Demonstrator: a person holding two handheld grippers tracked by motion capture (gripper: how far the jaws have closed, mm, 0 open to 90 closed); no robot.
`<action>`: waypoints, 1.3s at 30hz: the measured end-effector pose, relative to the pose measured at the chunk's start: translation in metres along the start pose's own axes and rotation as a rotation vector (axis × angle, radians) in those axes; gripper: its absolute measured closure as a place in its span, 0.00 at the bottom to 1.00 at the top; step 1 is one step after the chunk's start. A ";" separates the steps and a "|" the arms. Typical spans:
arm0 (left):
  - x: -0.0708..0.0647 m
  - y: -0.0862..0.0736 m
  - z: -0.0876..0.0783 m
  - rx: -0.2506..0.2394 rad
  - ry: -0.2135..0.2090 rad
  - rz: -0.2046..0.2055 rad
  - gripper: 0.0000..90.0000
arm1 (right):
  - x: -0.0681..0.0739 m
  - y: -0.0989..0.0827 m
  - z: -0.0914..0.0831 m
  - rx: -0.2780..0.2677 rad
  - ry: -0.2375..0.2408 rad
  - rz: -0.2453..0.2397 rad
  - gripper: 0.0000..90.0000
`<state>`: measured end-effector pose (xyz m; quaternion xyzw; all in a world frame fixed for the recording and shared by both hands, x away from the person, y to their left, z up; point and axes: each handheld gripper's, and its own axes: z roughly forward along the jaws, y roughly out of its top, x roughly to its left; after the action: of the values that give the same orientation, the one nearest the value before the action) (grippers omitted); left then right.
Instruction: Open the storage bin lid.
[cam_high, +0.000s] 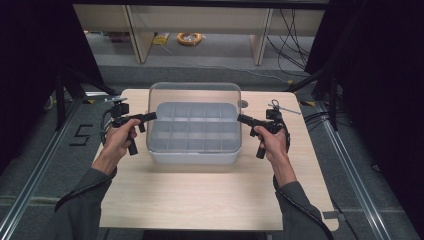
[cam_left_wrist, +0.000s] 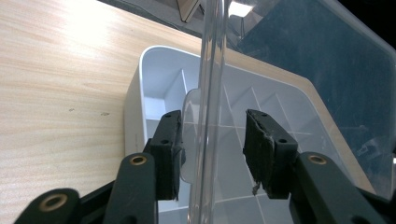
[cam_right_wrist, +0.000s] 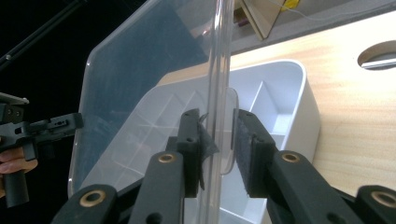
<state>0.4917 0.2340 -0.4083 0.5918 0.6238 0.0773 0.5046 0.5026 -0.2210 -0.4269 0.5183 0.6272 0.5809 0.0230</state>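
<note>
Clear lid (cam_high: 195, 95) raised over white compartment box (cam_high: 192, 150); left gripper (cam_left_wrist: 212, 140) and right gripper (cam_right_wrist: 218, 140) jaws spread astride lid's side edges, unclamped.

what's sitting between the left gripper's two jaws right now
The clear lid's edge and its small tab stand in the left gripper's gap, seen in the left gripper view.

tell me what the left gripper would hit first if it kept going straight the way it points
Likely the clear lid: its edge already sits between the left gripper's open jaws, above the white divided box.
</note>
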 end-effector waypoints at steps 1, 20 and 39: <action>-0.001 0.000 -0.002 -0.001 0.002 0.007 0.63 | 0.002 0.000 -0.002 0.004 0.000 0.013 0.82; -0.022 -0.008 -0.030 -0.015 -0.032 0.081 0.62 | 0.027 -0.001 -0.033 -0.039 0.012 -0.039 0.83; -0.031 -0.037 -0.057 -0.033 -0.029 0.144 0.60 | 0.046 -0.025 -0.058 -0.068 0.013 -0.091 0.83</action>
<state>0.4198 0.2261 -0.3904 0.6279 0.5709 0.1152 0.5163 0.4290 -0.2257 -0.4010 0.4843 0.6304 0.6034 0.0629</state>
